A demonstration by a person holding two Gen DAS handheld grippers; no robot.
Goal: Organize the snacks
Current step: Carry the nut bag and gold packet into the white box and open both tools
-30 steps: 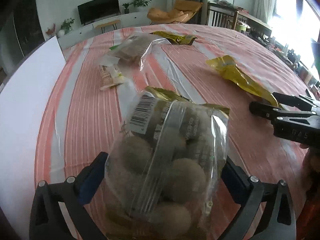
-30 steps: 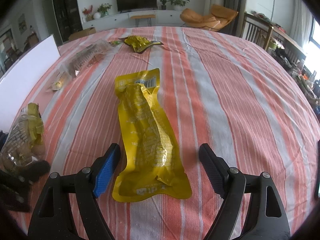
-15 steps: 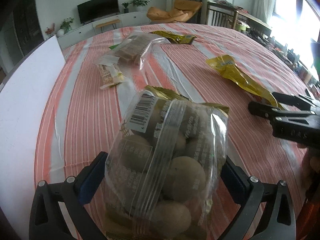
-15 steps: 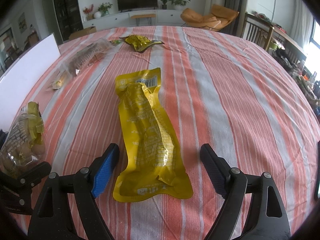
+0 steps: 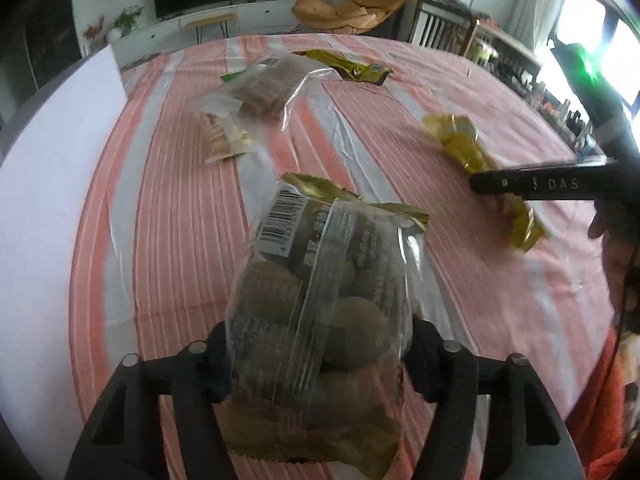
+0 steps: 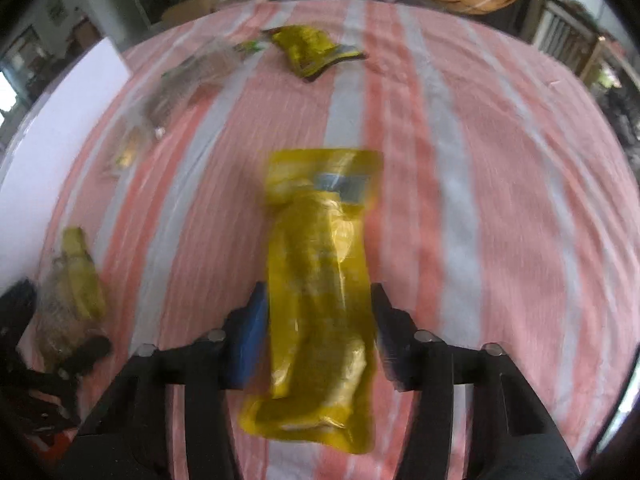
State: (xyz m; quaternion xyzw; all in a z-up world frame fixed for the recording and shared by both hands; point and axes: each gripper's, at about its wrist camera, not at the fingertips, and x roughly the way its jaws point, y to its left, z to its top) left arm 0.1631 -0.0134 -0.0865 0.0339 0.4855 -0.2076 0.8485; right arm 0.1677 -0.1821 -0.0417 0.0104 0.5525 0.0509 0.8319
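Right claw (image 6: 318, 332): jaws just closed, clamped on the yellow snack pouch (image 6: 320, 280) at its near half; pouch's long axis runs straight ahead along the fingers.

Left claw (image 5: 320, 356): jaws just narrowed, gripping the clear bag of round brown snacks (image 5: 324, 312), barcode end pointing away.

Striped bench (image 6: 480, 160): clear packets and gold-green pouch (image 6: 308, 48) toward the far edge.

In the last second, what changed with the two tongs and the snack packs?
Both tongs have just closed. The left tongs now squeeze the clear bag of round snacks; the right tongs clamped the yellow pouch and started lifting it off the striped tablecloth. The packs at the far end, including the gold wrapper, stayed put.
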